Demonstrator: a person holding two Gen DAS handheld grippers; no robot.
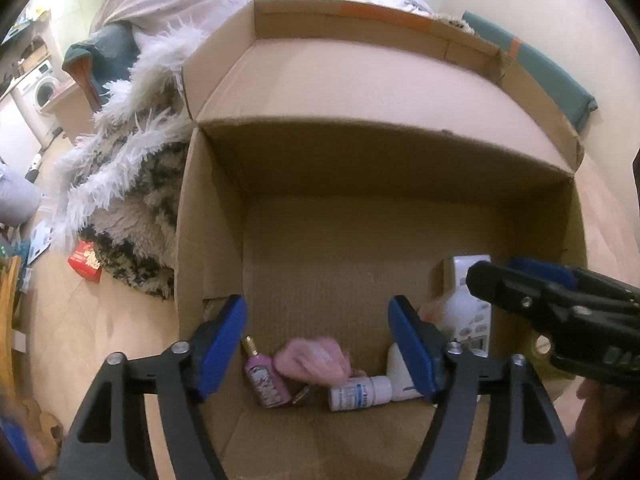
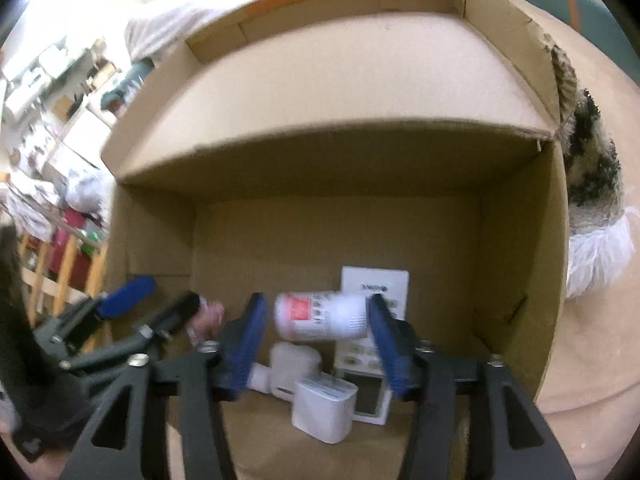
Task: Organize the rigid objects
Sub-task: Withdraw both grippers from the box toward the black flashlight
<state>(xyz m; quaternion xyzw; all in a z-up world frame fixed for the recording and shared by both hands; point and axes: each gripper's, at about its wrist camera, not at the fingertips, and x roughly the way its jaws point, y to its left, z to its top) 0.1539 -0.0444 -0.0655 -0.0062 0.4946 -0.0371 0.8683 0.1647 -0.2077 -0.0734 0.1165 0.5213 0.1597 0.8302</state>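
Inside an open cardboard box (image 2: 320, 236), above its floor: a white bottle with a red label (image 2: 320, 316), lying on its side, long axis running left to right across the right-wrist view, red-labelled end toward the left, plain white end toward the right. Framed between the blue pads of the right gripper (image 2: 318, 340), jaws spread wider than the bottle, a sliver of gap on either side; blurred, seemingly in mid-air, though too smeared to say for sure. Beneath it, a white rectangular device (image 2: 324, 408) and a flat white carton (image 2: 376, 284) on the box floor.

In the left-wrist view, the left gripper (image 1: 318, 344) likewise open, nothing pressed between its pads. Past its fingertips, a blurred pink object (image 1: 312, 360), edges too soft to identify. Beside that, a pink perfume bottle (image 1: 266, 380) lying with gold cap pointing away from the camera, and a small white bottle (image 1: 358, 392) on its side, cap toward the right. Shaggy white rug (image 1: 120, 184) outside the box, at left.
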